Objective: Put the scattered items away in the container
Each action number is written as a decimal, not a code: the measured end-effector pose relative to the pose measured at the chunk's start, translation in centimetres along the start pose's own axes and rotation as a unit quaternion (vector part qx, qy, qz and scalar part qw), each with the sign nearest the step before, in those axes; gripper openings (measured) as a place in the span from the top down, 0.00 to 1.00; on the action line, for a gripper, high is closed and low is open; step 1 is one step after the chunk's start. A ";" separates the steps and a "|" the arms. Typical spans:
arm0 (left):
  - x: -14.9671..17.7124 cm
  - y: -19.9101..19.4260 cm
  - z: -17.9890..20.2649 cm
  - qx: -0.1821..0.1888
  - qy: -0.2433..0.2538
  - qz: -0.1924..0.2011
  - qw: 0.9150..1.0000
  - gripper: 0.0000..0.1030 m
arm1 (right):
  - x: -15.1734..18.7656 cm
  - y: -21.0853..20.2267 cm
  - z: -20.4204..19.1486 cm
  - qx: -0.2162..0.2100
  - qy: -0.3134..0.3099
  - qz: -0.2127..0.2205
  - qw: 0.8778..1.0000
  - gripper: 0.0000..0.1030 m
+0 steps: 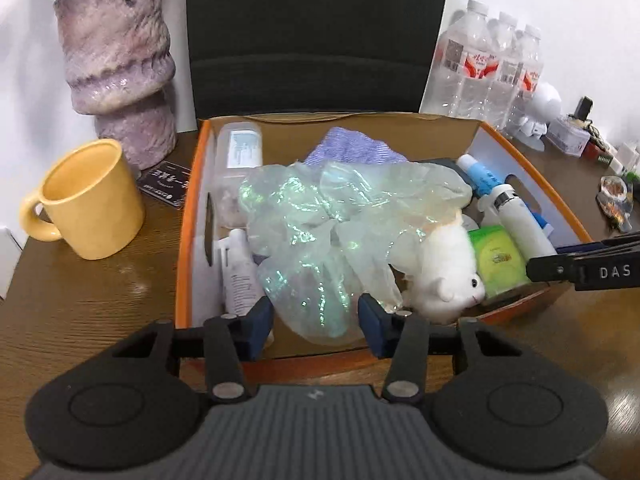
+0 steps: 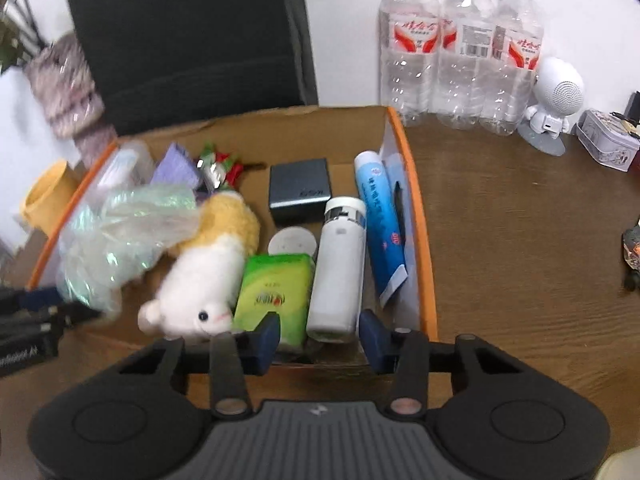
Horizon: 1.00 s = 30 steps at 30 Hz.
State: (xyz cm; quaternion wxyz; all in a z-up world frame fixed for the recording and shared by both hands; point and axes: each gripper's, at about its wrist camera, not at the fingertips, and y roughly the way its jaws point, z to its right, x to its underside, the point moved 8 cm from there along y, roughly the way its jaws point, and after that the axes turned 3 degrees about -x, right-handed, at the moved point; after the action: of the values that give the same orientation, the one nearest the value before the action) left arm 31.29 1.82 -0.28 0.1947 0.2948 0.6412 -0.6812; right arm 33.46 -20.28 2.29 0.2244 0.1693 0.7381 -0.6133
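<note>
An orange-rimmed cardboard box (image 1: 186, 240) holds several items. A crumpled iridescent plastic bag (image 1: 320, 232) lies on top, with a white and tan plush toy (image 1: 448, 276) at its right. My left gripper (image 1: 316, 316) is open, its fingers either side of the bag's near end above the box's front edge. My right gripper (image 2: 318, 330) is open and empty over the box's near edge (image 2: 424, 240), above a green tissue pack (image 2: 276, 292) and a white bottle (image 2: 340, 272). A blue tube (image 2: 378, 224) and a dark case (image 2: 298, 194) lie further in.
A yellow mug (image 1: 86, 200) and a purple fuzzy vase (image 1: 116, 60) stand left of the box. A dark chair back (image 1: 316, 32) is behind it. Three water bottles (image 2: 460, 48), a white speaker figure (image 2: 554, 96) and a tin (image 2: 608, 144) stand at the right on the wooden table.
</note>
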 end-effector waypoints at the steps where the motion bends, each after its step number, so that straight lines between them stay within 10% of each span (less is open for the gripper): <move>1: 0.2 -0.2 0.0 0.006 -0.002 -0.001 1.000 0.58 | 0.3 -0.2 -0.1 -0.001 0.004 -0.003 1.000 0.59; 12: 2.6 -1.8 0.1 0.000 0.007 -0.028 1.000 0.59 | 2.3 -1.7 0.2 -0.008 0.012 -0.003 1.000 0.58; 18: 1.9 -4.9 1.2 -0.017 0.029 -0.028 0.999 0.29 | 2.5 -4.2 -1.5 -0.026 0.007 -0.009 1.000 0.35; 30: 3.9 -10.6 2.3 -0.056 0.023 -0.024 0.998 0.05 | 6.1 -9.7 -3.5 0.001 -0.020 -0.015 1.000 0.35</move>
State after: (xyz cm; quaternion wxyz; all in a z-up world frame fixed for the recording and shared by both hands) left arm 21.18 1.05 5.27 0.1797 0.2830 0.6897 -0.6418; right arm 22.86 -18.85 7.54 0.2293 0.1461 0.7355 -0.6206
